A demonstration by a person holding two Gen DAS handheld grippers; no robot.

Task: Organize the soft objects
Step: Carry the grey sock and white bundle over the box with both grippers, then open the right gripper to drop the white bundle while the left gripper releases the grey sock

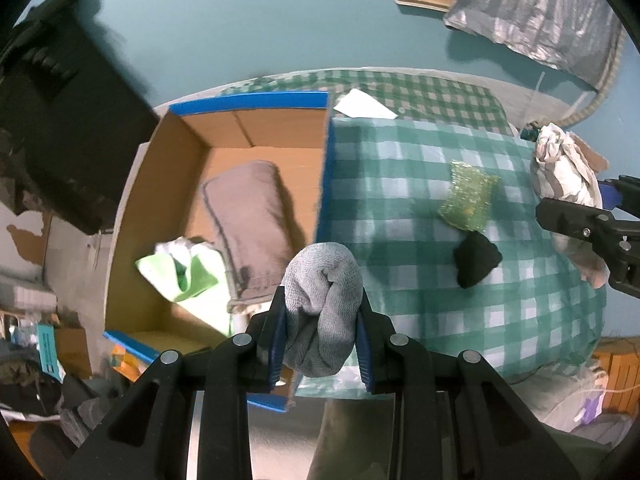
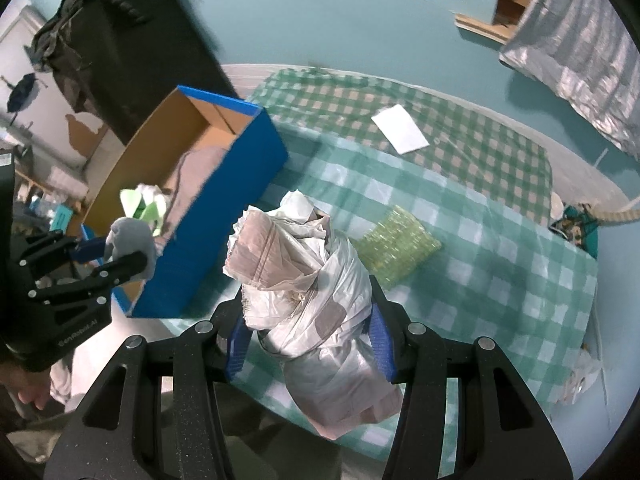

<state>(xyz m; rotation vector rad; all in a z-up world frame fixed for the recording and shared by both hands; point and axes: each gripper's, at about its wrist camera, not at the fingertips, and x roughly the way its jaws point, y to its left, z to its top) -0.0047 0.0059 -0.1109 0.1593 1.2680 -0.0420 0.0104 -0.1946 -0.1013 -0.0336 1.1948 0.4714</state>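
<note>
My left gripper is shut on a rolled grey sock, held over the near right edge of the blue cardboard box. The box holds a folded brown cloth and a light green cloth. My right gripper is shut on a crumpled white plastic bag bundle above the green checked tablecloth. A green scrub sponge and a black sock ball lie on the cloth. The left gripper with the grey sock shows at the left of the right wrist view.
A white paper lies at the far side of the table. A dark cabinet stands left of the box. A silver foil sheet hangs on the teal wall. Clutter lies on the floor at the left.
</note>
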